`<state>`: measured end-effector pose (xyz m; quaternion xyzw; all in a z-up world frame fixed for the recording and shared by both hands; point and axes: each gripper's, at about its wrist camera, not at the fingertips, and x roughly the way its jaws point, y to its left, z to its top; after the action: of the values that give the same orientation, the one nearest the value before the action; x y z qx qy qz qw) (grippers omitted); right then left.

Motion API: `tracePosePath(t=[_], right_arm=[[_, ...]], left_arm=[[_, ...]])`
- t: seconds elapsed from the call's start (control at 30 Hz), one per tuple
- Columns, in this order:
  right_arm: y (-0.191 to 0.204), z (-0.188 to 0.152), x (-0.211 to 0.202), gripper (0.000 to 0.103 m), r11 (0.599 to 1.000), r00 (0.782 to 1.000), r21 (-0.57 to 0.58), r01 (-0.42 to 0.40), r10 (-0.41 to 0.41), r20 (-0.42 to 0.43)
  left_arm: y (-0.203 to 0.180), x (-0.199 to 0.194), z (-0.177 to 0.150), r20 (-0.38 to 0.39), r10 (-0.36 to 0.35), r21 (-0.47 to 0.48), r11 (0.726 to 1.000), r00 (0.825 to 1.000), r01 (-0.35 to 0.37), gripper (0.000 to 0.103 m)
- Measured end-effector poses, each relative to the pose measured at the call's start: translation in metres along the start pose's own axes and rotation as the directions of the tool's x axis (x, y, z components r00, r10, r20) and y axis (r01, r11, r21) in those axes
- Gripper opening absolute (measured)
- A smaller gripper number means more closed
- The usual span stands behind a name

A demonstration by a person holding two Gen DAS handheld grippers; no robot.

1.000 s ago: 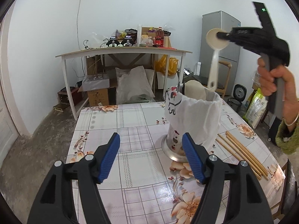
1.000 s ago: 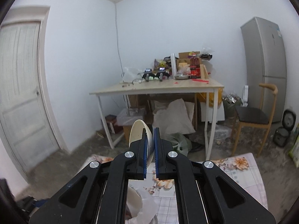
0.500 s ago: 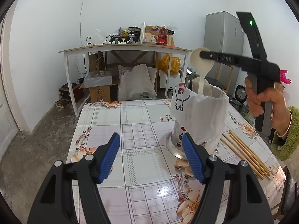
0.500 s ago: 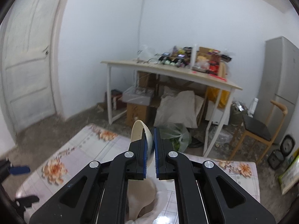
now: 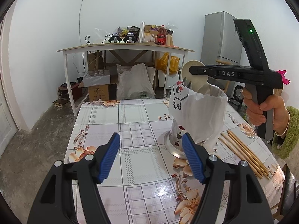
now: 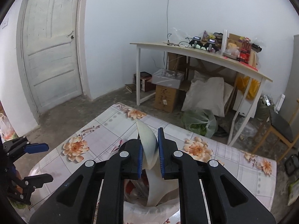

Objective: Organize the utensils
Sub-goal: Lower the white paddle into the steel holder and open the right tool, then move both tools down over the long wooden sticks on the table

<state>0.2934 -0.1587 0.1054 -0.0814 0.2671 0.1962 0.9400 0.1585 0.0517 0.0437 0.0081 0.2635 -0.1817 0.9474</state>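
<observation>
Table: table (image 5: 130, 115) with a glossy plastic cloth, pale checks and orange printed flowers; all the utensil things stand on its right half in the left wrist view.
Desk: white-legged desk (image 5: 123, 46) with a thin wooden top behind the table, crowded with bottles and small items; boxes and sacks lie under it.
Fridge: tall grey fridge (image 5: 220, 37) in the far right corner.
Holder: metal utensil holder (image 5: 174, 141) with a wide round base, wrapped in a thin, crinkled white plastic bag (image 5: 200, 112) with red and black print; the bag's mouth stands open upward.
Right gripper: right gripper (image 6: 150, 156) is level over the bag mouth, held by the person's hand (image 5: 261, 110); its blue ribbed pads stand a little apart on both sides of the spoon bowl, and I cannot tell if they press it.
Left gripper: left gripper (image 5: 151, 158) is low over the table, just before the holder base; the jaws are wide apart and hold nothing.
Spoon: cream ladle-like spoon (image 5: 196, 74), smooth, with a round bowl up between the right gripper pads and the handle going down into the bag.
Chopsticks: long wooden chopsticks (image 5: 244, 155) lie flat together on the cloth, right of the holder, apart from both grippers.
</observation>
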Motion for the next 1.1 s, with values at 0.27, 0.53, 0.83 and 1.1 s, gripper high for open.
tracePosePath(t=[0.27, 0.53, 0.83, 1.1], right_arm=[[-0.018, -0.004, -0.001, 0.029, 0.996, 0.999, 0.09, -0.028, 0.03, -0.017], [-0.047, 0.001, -0.033, 0.039, 0.964, 0.995, 0.249, -0.095, 0.081, 0.065], [-0.074, -0.011, -0.07, 0.047, 0.911, 0.987, 0.387, -0.144, 0.104, 0.122], [-0.079, -0.053, -0.089, 0.053, 0.902, 1.0, 0.432, -0.009, 0.011, -0.002]], left_arm=[[0.001, 0.002, 0.0, -0.006, -0.001, -0.004, 1.0, 1.0, 0.001, 0.067], [0.001, 0.001, 0.0, -0.003, -0.007, -0.007, 1.0, 1.0, 0.007, 0.068], [-0.004, -0.001, -0.001, -0.003, -0.015, -0.005, 1.0, 1.0, 0.015, 0.069], [-0.004, -0.001, -0.007, -0.024, -0.03, -0.027, 0.999, 0.999, 0.029, 0.071]])
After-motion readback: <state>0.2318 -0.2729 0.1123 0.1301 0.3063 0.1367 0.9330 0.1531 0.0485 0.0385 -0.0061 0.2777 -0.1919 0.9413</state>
